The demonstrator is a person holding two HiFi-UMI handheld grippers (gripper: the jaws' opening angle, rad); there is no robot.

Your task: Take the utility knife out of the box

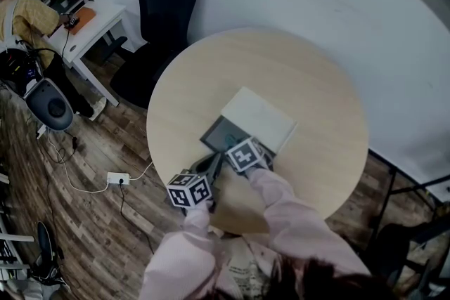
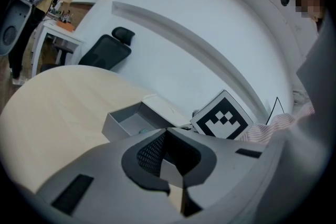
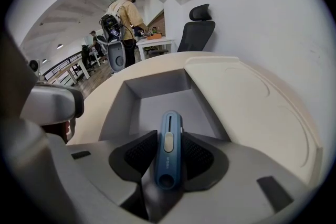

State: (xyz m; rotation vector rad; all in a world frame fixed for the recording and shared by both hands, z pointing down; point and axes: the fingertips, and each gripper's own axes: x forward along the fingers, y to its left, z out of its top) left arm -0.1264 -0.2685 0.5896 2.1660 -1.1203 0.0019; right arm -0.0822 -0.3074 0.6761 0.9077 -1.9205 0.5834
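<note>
1. The step in hand appeared to be the grasp itself. The right gripper [image 3: 168, 156] was tipped steeply down into the open box [image 3: 160, 105], and the utility knife [image 3: 169, 131] had not yet cleared the box walls.
2. The knife, blue with a pale slider on top, lay lengthwise along the jaws. Its holed tail end was nearest the camera and its front end sat over the grey floor of the box. Whether it rested on that floor or was already raised a little could not be told.
3. The right gripper's pads [image 3: 140, 153] stood moderately apart, no wider than the knife body. One ribbed pad met each long side of the knife, so they read as gripping it.
4. The left gripper [image 2: 169, 162] pointed nearly level at the near side of the box [image 2: 123, 126]. Its jaws were drawn almost together on a thin pale-grey strip, which looked to be the box's near wall, so it seemed to be pinning the box down.
5. The white lid [image 1: 259, 119] lay off the box, against its far side on the round table [image 1: 295, 60].
6. The next move would likely call for a firm pinch and a straight lift. The knife's front end would need to stay clear of the far wall, and the left gripper would need to steady the box so it did not rise with the knife.
</note>
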